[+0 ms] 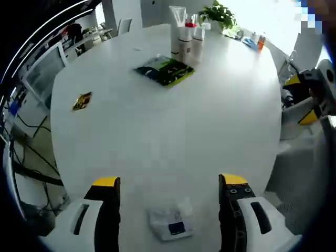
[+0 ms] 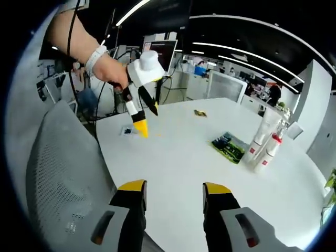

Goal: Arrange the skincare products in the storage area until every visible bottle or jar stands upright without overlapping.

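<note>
So both grippers are just hanging over the white surface (image 1: 173,131) with nothing in them. The left gripper (image 1: 170,191) has its yellow-tipped jaws spread wide apart, and a small white packet (image 1: 170,223) lies on the surface between them, near the edge. The right gripper (image 2: 173,191) is gaping too, empty, sitting above the near edge with a grey mesh chair (image 2: 63,173) just off to its left. The skincare bottles (image 1: 185,37) are all bunched together at the far side of the surface, standing upright and touching each other, pretty tight cluster. Just beside them lies a flat green and black pouch (image 1: 165,70), and well apart from that there's a small gold packet (image 1: 82,101) on its own. A potted plant (image 1: 218,13) stands behind the bottles.
</note>
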A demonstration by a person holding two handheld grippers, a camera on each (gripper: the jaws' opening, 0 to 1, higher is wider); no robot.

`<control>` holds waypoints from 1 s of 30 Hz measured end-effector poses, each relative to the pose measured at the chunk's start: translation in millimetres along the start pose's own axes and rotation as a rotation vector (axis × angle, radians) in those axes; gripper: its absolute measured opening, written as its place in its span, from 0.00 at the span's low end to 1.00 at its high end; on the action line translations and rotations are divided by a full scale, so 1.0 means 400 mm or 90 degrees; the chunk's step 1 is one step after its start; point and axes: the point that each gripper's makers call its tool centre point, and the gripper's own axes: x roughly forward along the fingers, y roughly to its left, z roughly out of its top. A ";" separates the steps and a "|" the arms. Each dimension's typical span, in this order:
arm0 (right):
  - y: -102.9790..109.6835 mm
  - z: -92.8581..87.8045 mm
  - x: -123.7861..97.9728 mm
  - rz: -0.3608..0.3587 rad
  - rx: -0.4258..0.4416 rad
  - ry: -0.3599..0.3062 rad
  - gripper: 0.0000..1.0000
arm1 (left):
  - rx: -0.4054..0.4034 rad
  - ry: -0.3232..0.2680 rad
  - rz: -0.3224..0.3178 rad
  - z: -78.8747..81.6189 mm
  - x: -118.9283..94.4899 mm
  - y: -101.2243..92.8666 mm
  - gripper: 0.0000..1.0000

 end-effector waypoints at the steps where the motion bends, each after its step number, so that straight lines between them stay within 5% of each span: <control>1: 0.001 0.002 0.000 0.001 -0.002 -0.002 0.38 | -0.005 0.000 0.001 -0.015 -0.004 -0.003 0.73; 9: 0.005 -0.007 0.003 0.005 -0.004 0.011 0.37 | -0.030 0.054 0.025 -0.129 -0.007 0.009 0.66; 25: 0.004 -0.015 0.004 0.001 -0.013 0.023 0.36 | -0.050 0.048 0.018 -0.130 0.005 -0.005 0.54; 30: 0.006 -0.015 0.003 0.001 -0.017 0.025 0.36 | -0.026 0.040 0.008 -0.129 -0.004 -0.025 0.37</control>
